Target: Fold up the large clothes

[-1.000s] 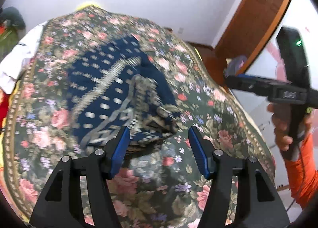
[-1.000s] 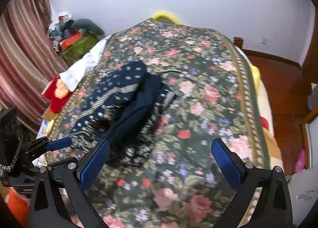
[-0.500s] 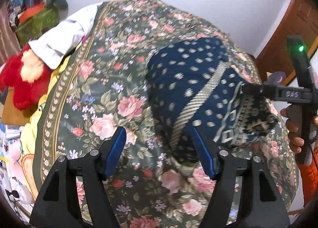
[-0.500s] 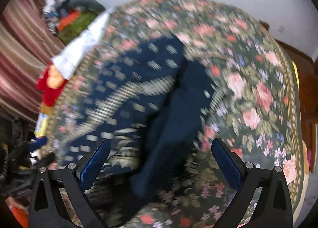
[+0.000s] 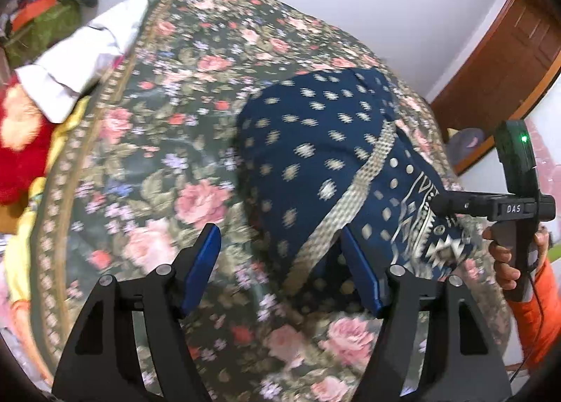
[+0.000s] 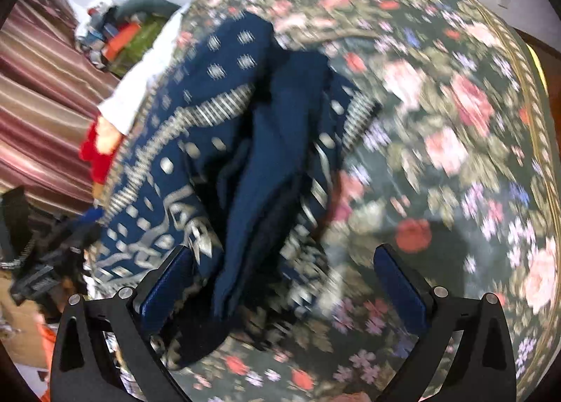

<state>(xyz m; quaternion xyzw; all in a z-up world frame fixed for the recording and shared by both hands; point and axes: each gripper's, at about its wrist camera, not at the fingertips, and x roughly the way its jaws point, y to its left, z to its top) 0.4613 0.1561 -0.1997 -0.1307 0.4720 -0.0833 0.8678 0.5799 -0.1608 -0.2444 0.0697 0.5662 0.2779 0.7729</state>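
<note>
Garment: a navy cloth with pale woven motifs (image 5: 315, 142) lies bunched on the floral bed cover (image 5: 157, 163), toward the near edge of the bed; in the right wrist view the same cloth (image 6: 217, 128) shows a plain dark fold down its middle.

Long axis: it runs from the near edge away toward the far wall, slanting slightly; the patterned border end is the near end.

Left tongs: the left tongs (image 5: 285, 268) are spread and widening, with nothing pinched. Only the right blue pad overlaps the cloth's near left edge; the left pad is over bare bed cover.

Right tongs: the right tongs (image 6: 285, 282) stand wide apart over the near end of the cloth, the bunched border between the pads. No pad visibly presses the fabric, though blur makes contact hard to rule out.

Which is nearer: both hang at the near edge; the right tongs sit squarely over the fabric, the left tongs at its left margin. In the left wrist view the right tool (image 5: 505, 207) reaches in from the right, its tip over the patterned border.

Judgement: the coming move likely turns on each pair taking one near corner, left and right of the axis, so the bunch can be spread before folding.

Risk: the heaped middle fold may drag along if only one layer is caught.
</note>
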